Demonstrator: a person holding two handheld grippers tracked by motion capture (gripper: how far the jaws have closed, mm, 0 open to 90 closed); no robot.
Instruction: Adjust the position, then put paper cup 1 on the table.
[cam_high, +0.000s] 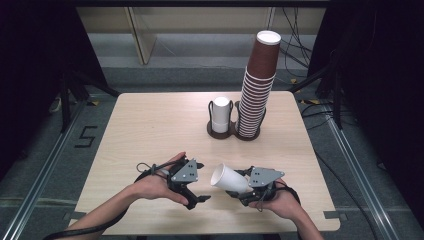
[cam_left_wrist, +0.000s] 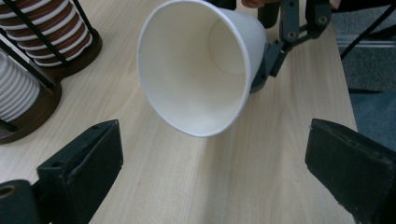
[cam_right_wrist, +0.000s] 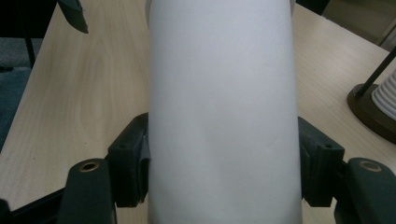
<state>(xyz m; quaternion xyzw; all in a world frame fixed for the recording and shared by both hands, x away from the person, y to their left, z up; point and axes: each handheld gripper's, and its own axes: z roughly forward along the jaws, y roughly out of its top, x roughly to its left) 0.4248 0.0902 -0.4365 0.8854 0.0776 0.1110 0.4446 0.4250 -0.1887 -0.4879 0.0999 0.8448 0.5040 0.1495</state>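
Here the left gripper (cam_high: 202, 198) waits with jaws wide and empty, facing the white paper cup (cam_high: 229, 178), which lies sideways above the table (cam_high: 150, 130), clamped near its base by the right gripper (cam_high: 235, 194) (light, thin-walled, easily crushed); take it gently near the stiffer rim.

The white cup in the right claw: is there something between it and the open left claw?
Nothing visible is in the way. The white cup lies sideways in the right claw, its open mouth toward the left claw. Between them is only bare table. The cup holder stands far behind.
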